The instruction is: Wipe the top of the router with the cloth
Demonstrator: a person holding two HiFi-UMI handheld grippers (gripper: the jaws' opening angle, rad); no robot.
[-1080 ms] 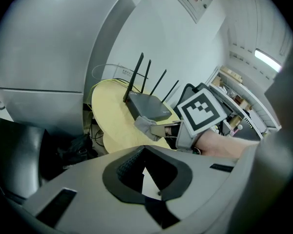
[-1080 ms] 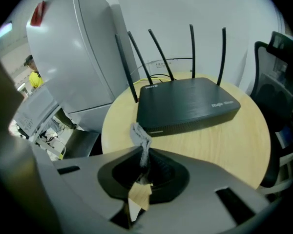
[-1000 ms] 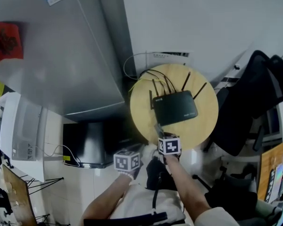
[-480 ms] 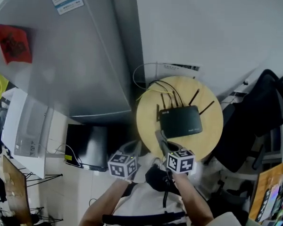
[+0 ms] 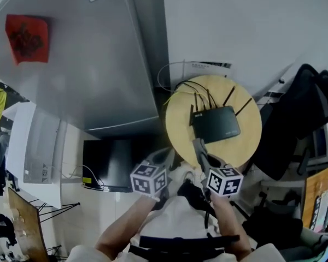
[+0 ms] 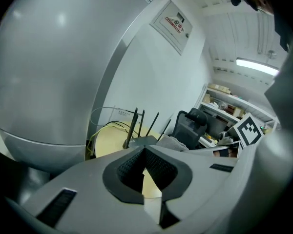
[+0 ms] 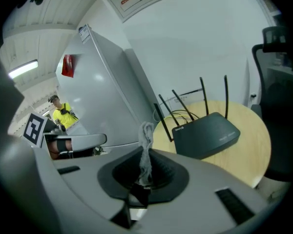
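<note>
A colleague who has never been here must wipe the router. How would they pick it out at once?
Beside the tall grey refrigerator stands a round wooden table. The router lies flat on it: a dark box with thin upright antennas and cables at its back, the only device on that tabletop.

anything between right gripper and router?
Nothing but bare table between the right gripper, shut on the cloth, and the router; head view shows it.
</note>
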